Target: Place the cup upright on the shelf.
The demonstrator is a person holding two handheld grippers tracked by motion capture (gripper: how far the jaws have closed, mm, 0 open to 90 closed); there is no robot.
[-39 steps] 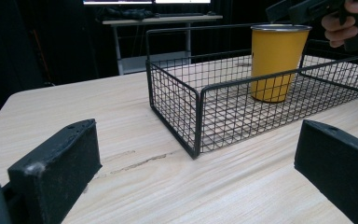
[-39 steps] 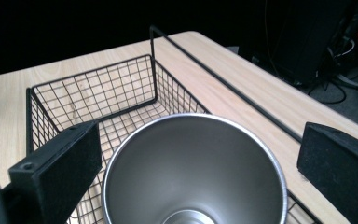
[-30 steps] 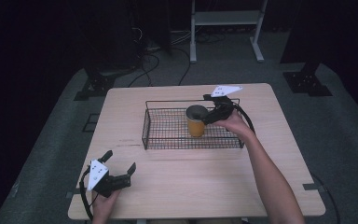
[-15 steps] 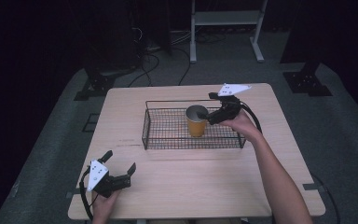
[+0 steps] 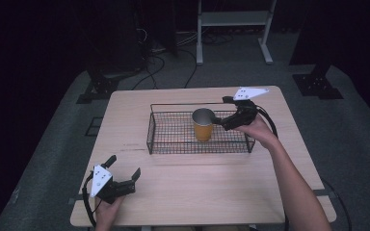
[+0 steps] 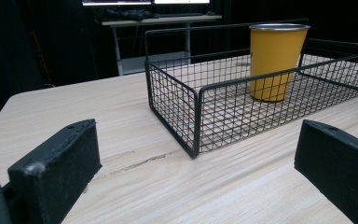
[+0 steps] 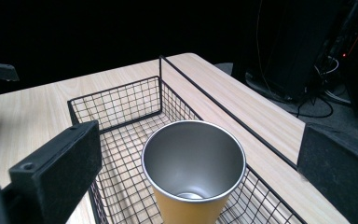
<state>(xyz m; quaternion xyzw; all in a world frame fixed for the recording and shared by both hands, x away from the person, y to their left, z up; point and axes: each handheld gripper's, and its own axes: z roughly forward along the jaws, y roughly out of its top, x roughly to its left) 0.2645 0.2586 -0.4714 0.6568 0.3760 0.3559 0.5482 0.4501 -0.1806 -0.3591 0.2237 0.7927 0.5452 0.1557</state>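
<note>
While we keep our left gripper (image 5: 121,179) low in the lower left of the high view, its jaws stand wide with nothing between them, resting near the front edge of the table (image 5: 197,192). Farther up, at mid-frame, sits the wire basket (image 5: 173,139), and the yellow cup (image 5: 203,124) stands upright inside it, toward its right half. The cup's steel inside looks empty in the right gripper view; nothing else lies in the basket. Our right gripper (image 5: 218,116) hovers just right of the cup's rim, jaws spread wide and not touching it. We judge the risk is here: a jaw could clip the rim or catch the basket's top wire, and the cup, tall and light, could tip over against the mesh.
</note>
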